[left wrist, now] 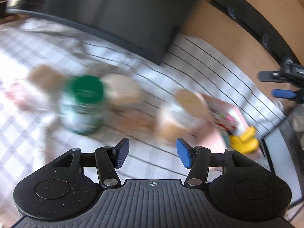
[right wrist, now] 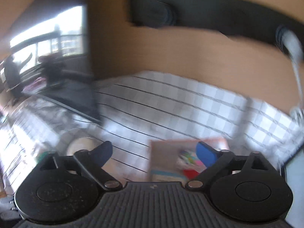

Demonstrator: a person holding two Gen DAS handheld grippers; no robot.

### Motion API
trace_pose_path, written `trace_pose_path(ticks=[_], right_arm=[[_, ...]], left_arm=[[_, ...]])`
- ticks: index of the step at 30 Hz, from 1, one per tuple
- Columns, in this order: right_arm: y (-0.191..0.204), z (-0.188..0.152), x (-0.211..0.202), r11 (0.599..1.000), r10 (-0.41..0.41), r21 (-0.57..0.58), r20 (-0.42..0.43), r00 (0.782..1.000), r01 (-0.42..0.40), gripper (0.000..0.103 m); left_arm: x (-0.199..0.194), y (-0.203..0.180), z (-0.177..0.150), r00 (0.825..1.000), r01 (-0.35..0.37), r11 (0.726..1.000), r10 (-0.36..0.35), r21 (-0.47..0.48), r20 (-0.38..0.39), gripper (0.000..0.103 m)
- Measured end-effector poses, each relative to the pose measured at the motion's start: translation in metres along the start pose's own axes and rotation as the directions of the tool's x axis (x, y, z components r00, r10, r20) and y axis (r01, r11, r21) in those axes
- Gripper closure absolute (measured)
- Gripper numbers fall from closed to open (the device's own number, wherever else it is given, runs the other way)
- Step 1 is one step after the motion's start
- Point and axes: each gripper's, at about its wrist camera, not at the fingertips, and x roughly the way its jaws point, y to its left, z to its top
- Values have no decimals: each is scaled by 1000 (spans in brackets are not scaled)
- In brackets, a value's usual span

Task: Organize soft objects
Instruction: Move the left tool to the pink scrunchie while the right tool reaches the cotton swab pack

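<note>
Both views are motion-blurred. In the left wrist view my left gripper (left wrist: 153, 153) is open and empty above a checked white cloth (left wrist: 199, 60). Ahead lie a green-lidded jar (left wrist: 85, 102), a tan-lidded jar (left wrist: 187, 112), blurred tan soft shapes (left wrist: 123, 91), a pink packet (left wrist: 226, 114) and a yellow soft toy (left wrist: 245, 139) at the right. In the right wrist view my right gripper (right wrist: 154, 153) is open and empty, just above the pink packet (right wrist: 171, 157). A pale round lid (right wrist: 81, 146) sits by its left finger.
A dark cushion (left wrist: 117, 13) lies at the back of the cloth, also in the right wrist view (right wrist: 76, 96). A tan wall (right wrist: 190, 53) stands behind. The other gripper's blue pad (left wrist: 283, 93) shows at the far right of the left wrist view.
</note>
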Motion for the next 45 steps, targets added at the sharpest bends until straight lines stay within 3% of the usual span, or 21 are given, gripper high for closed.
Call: trace_pose_path(ticks=[5, 11, 14, 17, 22, 24, 27, 31, 34, 36, 37, 38, 40, 42, 43, 45], right_arm=[[115, 32, -6, 979, 116, -173, 38, 993, -107, 1], [252, 69, -24, 910, 283, -335, 75, 956, -243, 0], [302, 83, -26, 866, 345, -406, 58, 937, -294, 0], [336, 81, -3, 844, 335, -434, -34, 942, -315, 0], [352, 40, 88, 892, 203, -353, -243, 949, -281, 0], [351, 22, 130, 916, 140, -315, -329, 934, -249, 1], [350, 8, 170, 937, 80, -285, -391, 917, -203, 1], [352, 5, 208, 958, 87, -207, -443, 893, -196, 1], [353, -2, 228, 962, 103, -167, -513, 852, -217, 1], [354, -11, 234, 961, 98, -167, -535, 839, -219, 1], [355, -14, 235, 958, 88, -188, -529, 844, -218, 5], [355, -15, 233, 949, 89, -213, -521, 849, -230, 19], [353, -11, 226, 924, 102, -277, -489, 867, -265, 32], [346, -2, 220, 906, 113, -319, -452, 885, -278, 57], [341, 4, 218, 903, 104, -337, -433, 895, -267, 63], [328, 15, 216, 907, 88, -343, -411, 908, -244, 63]], left_arm=[[-52, 75, 22, 986, -118, 989, 127, -85, 110, 43], [-116, 152, 61, 938, -246, 959, 272, -142, 214, 43], [-134, 177, 68, 926, -264, 953, 293, -150, 238, 43], [-143, 197, 61, 931, -228, 960, 264, -165, 250, 43], [-132, 212, 35, 949, -197, 965, 232, -173, 214, 43], [-130, 215, 22, 954, -169, 964, 212, -204, 211, 43], [-122, 211, 9, 960, -144, 968, 187, -204, 210, 43], [-106, 205, 6, 964, -165, 971, 196, -170, 180, 43], [-92, 202, 12, 970, -174, 974, 195, -146, 144, 43], [-84, 199, 17, 968, -197, 974, 212, -114, 132, 43], [-80, 199, 20, 967, -206, 973, 218, -101, 131, 43], [-78, 199, 23, 967, -208, 973, 220, -96, 132, 43], [-73, 199, 30, 967, -204, 975, 214, -88, 135, 43], [-64, 197, 39, 969, -205, 977, 211, -60, 131, 43], [-58, 195, 44, 971, -198, 980, 201, -34, 127, 43], [-43, 190, 51, 977, -182, 983, 177, 30, 120, 43]])
